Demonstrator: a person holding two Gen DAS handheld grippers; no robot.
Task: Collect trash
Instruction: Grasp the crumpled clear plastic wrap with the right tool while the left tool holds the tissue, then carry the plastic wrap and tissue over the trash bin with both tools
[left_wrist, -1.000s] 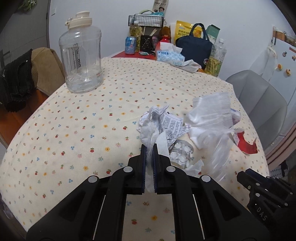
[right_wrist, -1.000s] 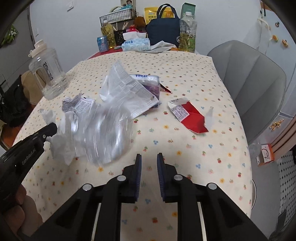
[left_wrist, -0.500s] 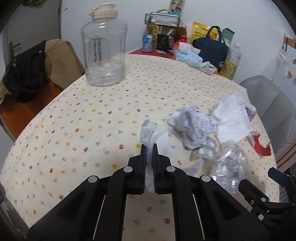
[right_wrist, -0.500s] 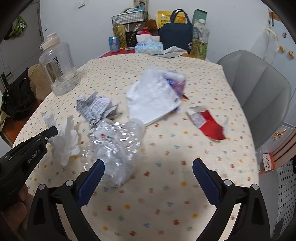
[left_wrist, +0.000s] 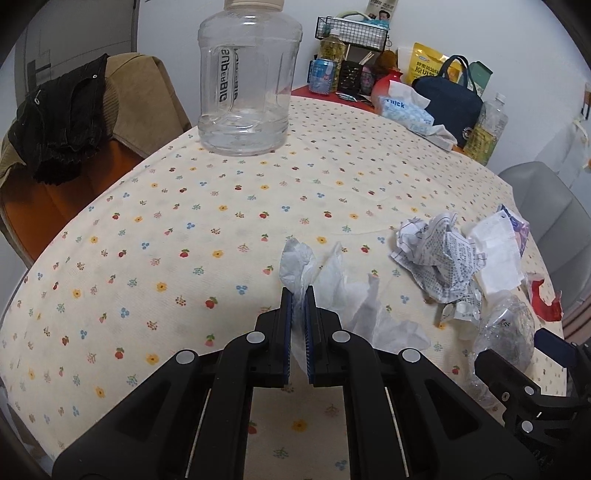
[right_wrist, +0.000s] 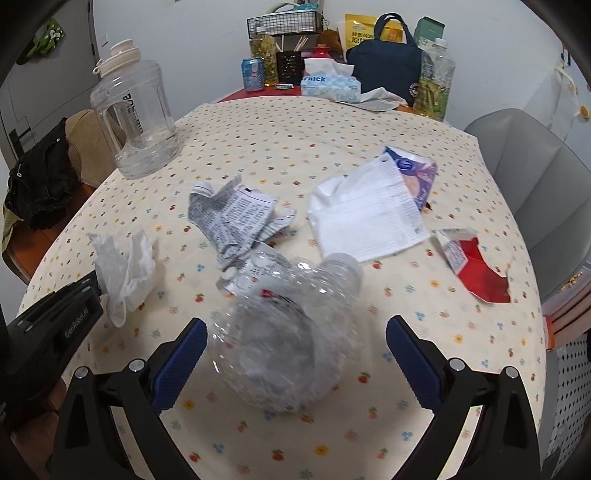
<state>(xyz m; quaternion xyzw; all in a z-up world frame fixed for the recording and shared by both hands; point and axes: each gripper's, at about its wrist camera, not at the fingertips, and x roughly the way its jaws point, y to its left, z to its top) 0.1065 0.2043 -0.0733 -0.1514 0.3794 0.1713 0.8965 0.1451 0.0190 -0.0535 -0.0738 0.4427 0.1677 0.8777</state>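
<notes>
My left gripper (left_wrist: 299, 291) is shut on a crumpled white tissue (left_wrist: 332, 280) that trails onto the flowered tablecloth (left_wrist: 184, 221). My right gripper (right_wrist: 293, 325) stands wide open just above the cloth. A crushed clear plastic bottle (right_wrist: 295, 295) lies between its blue pads (right_wrist: 181, 354), and neither pad presses on it. Behind the bottle lie a blister pack (right_wrist: 240, 273), a crumpled printed paper (right_wrist: 236, 218), a white and purple wrapper (right_wrist: 369, 214) and a torn red carton (right_wrist: 476, 269). In the right wrist view the held tissue (right_wrist: 125, 266) is at the left.
A big clear water jug (right_wrist: 136, 122) stands at the back left. Along the far edge are a tissue box (right_wrist: 328, 83), a dark blue bag (right_wrist: 384, 62) and bottles. A grey chair (right_wrist: 532, 173) is on the right, and a chair with dark clothes (left_wrist: 74, 110) on the left.
My right gripper's jaws went from nearly shut to wide open, and the bottle now lies between them. My left gripper carried the tissue leftward, away from the crumpled paper.
</notes>
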